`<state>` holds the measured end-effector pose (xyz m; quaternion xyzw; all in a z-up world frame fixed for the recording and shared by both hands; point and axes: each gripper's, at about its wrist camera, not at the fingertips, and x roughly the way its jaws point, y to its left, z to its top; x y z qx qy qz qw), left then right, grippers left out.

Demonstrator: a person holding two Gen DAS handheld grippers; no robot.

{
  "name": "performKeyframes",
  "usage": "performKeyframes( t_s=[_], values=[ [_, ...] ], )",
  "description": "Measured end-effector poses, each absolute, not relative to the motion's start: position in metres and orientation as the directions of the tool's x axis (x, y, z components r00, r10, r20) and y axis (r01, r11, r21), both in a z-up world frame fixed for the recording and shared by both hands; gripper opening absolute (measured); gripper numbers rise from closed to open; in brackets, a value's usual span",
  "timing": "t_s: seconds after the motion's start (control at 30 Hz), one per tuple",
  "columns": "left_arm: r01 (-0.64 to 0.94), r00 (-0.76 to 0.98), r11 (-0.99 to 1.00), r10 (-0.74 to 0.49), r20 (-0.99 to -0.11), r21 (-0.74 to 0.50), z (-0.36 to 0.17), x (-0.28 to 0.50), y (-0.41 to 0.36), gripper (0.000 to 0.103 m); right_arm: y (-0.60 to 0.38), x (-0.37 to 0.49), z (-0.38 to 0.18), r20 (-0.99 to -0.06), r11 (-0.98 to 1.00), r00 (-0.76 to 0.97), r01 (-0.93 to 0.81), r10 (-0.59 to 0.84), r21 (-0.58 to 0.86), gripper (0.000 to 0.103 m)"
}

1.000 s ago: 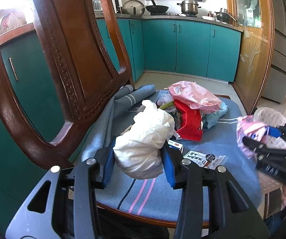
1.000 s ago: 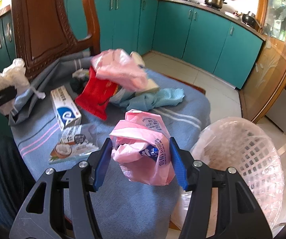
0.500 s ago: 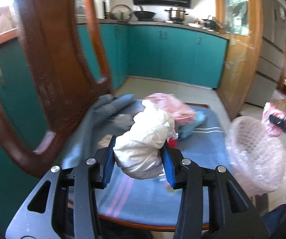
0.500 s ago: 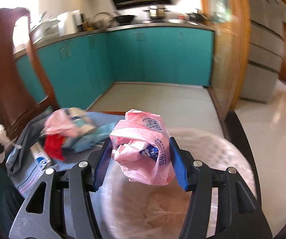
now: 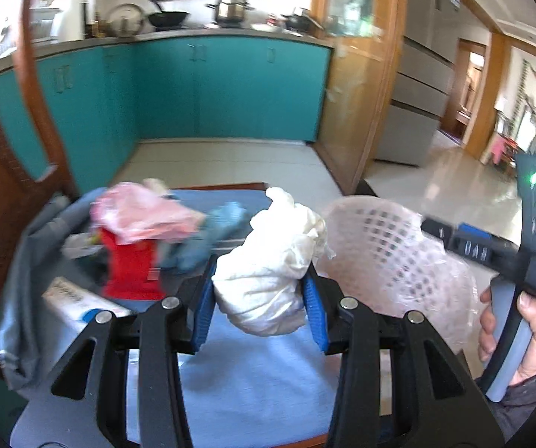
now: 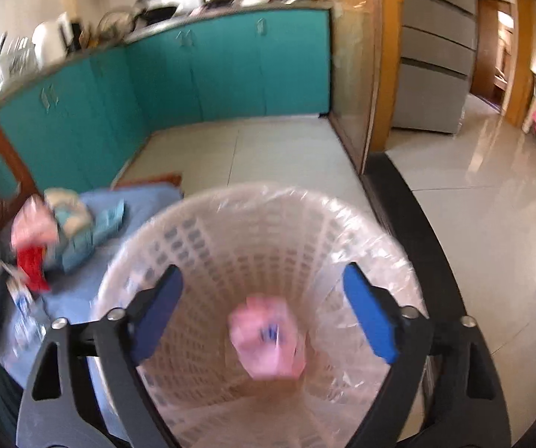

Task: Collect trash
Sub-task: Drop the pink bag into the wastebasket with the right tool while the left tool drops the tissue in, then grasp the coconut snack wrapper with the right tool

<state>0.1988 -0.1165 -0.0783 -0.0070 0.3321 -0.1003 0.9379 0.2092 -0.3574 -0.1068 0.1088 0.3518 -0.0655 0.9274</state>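
My left gripper (image 5: 259, 308) is shut on a crumpled white bag (image 5: 271, 272), held above the blue cloth just left of the white lattice bin (image 5: 387, 246). In the right wrist view my right gripper (image 6: 264, 313) hangs over that bin (image 6: 230, 224), its jaws opening wide. A crumpled pink bag (image 6: 268, 339) is loose between and below the pads, dropping into the bin, blurred. A hand (image 5: 521, 336) holds the right gripper's handle at the right of the left wrist view.
More trash lies on the cloth-covered seat: a pink bag (image 5: 141, 212), a red packet (image 5: 131, 267), a blue rag (image 5: 208, 235), a white box (image 5: 77, 298). A carved wooden chair back (image 5: 10, 142) rises on the left. Teal cabinets (image 5: 230, 86) and tiled floor lie beyond.
My right gripper swung from the seat over to the bin and opened, letting the pink bag fall. My left gripper, keeping its grip on the white bag, moved right toward the bin.
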Motion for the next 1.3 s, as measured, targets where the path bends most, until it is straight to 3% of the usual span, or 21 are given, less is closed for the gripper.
performKeyframes(
  t_s=[0.23, 0.3, 0.37, 0.43, 0.57, 0.7, 0.83, 0.93, 1.03, 1.3],
  values=[
    [0.360, 0.647, 0.923, -0.351, -0.677, -0.135, -0.104, 0.217, -0.180, 0.045, -0.408, 0.189, -0.098, -0.587, 0.866, 0.805, 0.351, -0.086, 0.355, 0.089],
    [0.417, 0.603, 0.896, -0.399, -0.691, -0.153, -0.115, 0.221, -0.199, 0.052, -0.416, 0.184, -0.097, -0.581, 0.846, 0.807, 0.379, -0.104, 0.376, 0.089],
    [0.447, 0.576, 0.882, -0.410, -0.707, -0.147, -0.124, 0.223, -0.211, 0.075, -0.419, 0.185, -0.097, -0.582, 0.837, 0.806, 0.390, -0.108, 0.384, 0.089],
    [0.441, 0.585, 0.888, -0.393, -0.710, -0.128, -0.128, 0.219, -0.213, 0.079, -0.417, 0.188, -0.099, -0.585, 0.838, 0.804, 0.389, -0.106, 0.383, 0.089],
    [0.330, 0.684, 0.942, -0.281, -0.673, -0.059, -0.117, 0.209, -0.169, 0.083, -0.407, 0.194, -0.098, -0.586, 0.858, 0.806, 0.355, -0.080, 0.372, 0.089],
    [0.019, 0.770, 0.999, 0.008, -0.638, 0.035, -0.107, 0.205, -0.079, 0.083, -0.367, 0.203, -0.092, -0.565, 0.912, 0.825, 0.239, -0.009, 0.335, 0.089],
    [-0.260, 0.707, 0.963, 0.239, -0.665, 0.070, -0.110, 0.201, 0.016, 0.083, -0.277, 0.220, -0.096, -0.575, 0.967, 0.793, -0.065, 0.199, 0.246, 0.089],
    [-0.342, 0.670, 0.939, 0.278, -0.688, 0.047, -0.114, 0.192, 0.053, 0.083, -0.196, 0.227, -0.113, -0.620, 0.937, 0.704, -0.290, 0.345, 0.193, 0.089],
    [-0.379, 0.657, 0.926, 0.276, -0.702, 0.009, -0.117, 0.183, 0.073, 0.084, -0.121, 0.225, -0.130, -0.668, 0.882, 0.624, -0.460, 0.405, 0.105, 0.089],
    [-0.398, 0.650, 0.917, 0.296, -0.700, 0.018, -0.118, 0.163, 0.092, 0.086, -0.044, 0.231, -0.178, -0.780, 0.827, 0.521, -0.562, 0.348, -0.006, 0.089]
  ],
)
